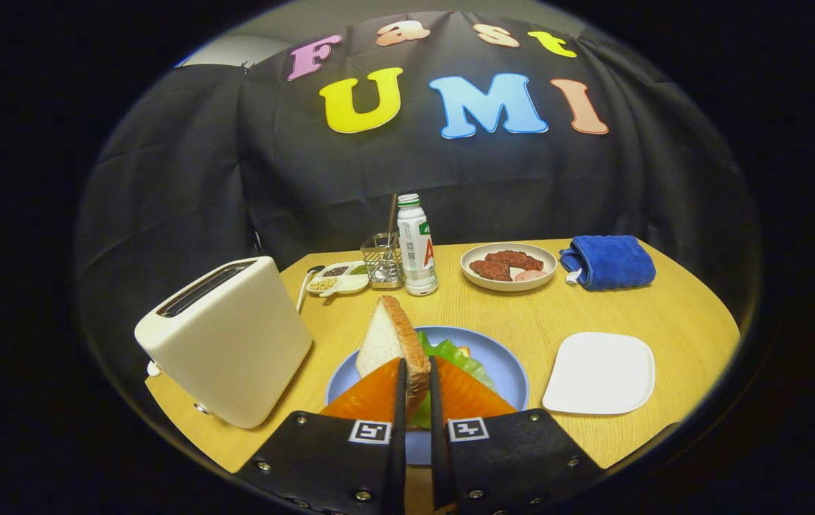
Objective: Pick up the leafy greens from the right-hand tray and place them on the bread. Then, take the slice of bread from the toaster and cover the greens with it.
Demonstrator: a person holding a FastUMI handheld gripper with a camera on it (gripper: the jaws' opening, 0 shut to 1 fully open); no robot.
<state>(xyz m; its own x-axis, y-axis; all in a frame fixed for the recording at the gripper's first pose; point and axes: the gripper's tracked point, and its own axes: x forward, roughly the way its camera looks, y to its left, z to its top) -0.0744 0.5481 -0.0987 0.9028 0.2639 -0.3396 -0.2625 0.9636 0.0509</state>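
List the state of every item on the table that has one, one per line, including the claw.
claw: shut on bread slice
bread slice: on edge, held above the blue plate
leafy greens: lying on the blue plate
toaster: slot looks empty
white tray: bare
bottle: upright, capped
blue towel: folded

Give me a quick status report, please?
Gripper shut on bread slice, held upright. Greens on blue plate beneath. Toaster alongside, apart.

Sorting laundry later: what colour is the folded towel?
Blue; the towel shows in the gripper view, beside the meat plate.
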